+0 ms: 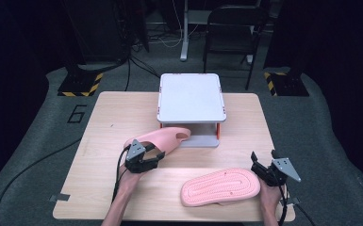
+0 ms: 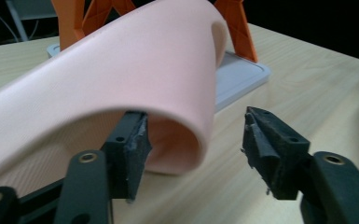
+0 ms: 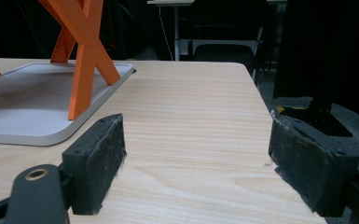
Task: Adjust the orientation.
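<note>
Now | left gripper (image 2: 193, 140) released astride smooth curved pink slipper (image 2: 121, 79) | right gripper (image 3: 196, 163) released over woodgrain table (image 3: 191, 116)

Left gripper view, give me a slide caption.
Left claw open around the pink slipper's strap, beside the orange-legged shelf.

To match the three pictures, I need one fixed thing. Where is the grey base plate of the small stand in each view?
High view: base plate at the table's centre, beside the pink slipper.
Left gripper view: base plate right of centre, behind the pink slipper.
Right gripper view: base plate at the left edge, on the wood.
Shared landmark: the orange legs standing on it.
</note>
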